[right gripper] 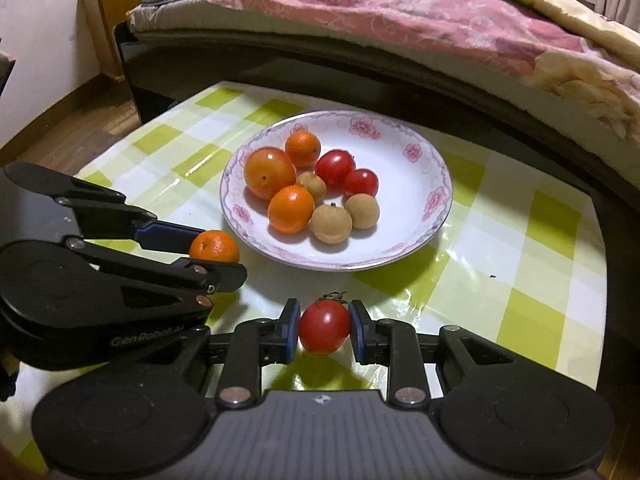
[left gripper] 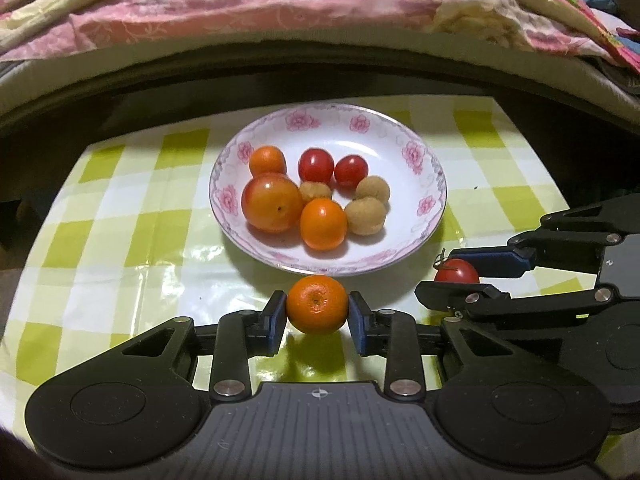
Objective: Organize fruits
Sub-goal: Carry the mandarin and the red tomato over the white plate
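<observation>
My left gripper is shut on a small mandarin, its blue pads pressing both sides, just in front of the plate. My right gripper is shut on a red cherry tomato with a green stem. From the left wrist view the right gripper and its tomato are at the right; from the right wrist view the left gripper and its mandarin are at the left. A white floral plate holds several fruits: oranges, red tomatoes and tan longans.
The table carries a glossy green-and-white checked cloth. Behind it runs a bed with pink floral bedding. A wooden floor and a wooden cabinet lie at the far left of the right wrist view.
</observation>
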Available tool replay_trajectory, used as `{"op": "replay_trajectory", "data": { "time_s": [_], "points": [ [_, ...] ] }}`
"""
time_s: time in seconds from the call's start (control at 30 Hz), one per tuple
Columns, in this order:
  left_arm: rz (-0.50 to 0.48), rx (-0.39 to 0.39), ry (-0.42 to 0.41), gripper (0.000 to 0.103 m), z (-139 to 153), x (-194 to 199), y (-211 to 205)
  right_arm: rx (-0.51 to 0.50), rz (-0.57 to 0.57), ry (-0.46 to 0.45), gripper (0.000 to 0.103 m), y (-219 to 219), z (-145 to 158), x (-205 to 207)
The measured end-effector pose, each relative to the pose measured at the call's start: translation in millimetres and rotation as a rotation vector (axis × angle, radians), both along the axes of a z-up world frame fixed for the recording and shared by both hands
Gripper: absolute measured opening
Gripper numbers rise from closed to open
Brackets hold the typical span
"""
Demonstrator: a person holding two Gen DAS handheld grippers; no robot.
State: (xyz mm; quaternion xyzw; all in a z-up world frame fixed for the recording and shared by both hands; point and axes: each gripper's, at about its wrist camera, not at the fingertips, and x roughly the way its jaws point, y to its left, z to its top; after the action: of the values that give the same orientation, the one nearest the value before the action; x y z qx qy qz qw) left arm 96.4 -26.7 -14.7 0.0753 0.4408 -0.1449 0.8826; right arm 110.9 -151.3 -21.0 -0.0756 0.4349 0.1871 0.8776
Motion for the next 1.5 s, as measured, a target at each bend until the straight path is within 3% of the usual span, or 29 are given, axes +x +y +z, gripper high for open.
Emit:
{"op": "replay_trajectory", "data": {
  "time_s": [0.93,1.5],
  "points": [
    [0.017,-0.017,-0.102,0.039,32,20,-7,0.038,-0.055,-0.083,0.029,-5,32,17],
    [0.073,-0.028,-0.113,0.038,29,65,-10,0.066,-0.091,-0.098,0.029,-6,31,67]
  ]
}}
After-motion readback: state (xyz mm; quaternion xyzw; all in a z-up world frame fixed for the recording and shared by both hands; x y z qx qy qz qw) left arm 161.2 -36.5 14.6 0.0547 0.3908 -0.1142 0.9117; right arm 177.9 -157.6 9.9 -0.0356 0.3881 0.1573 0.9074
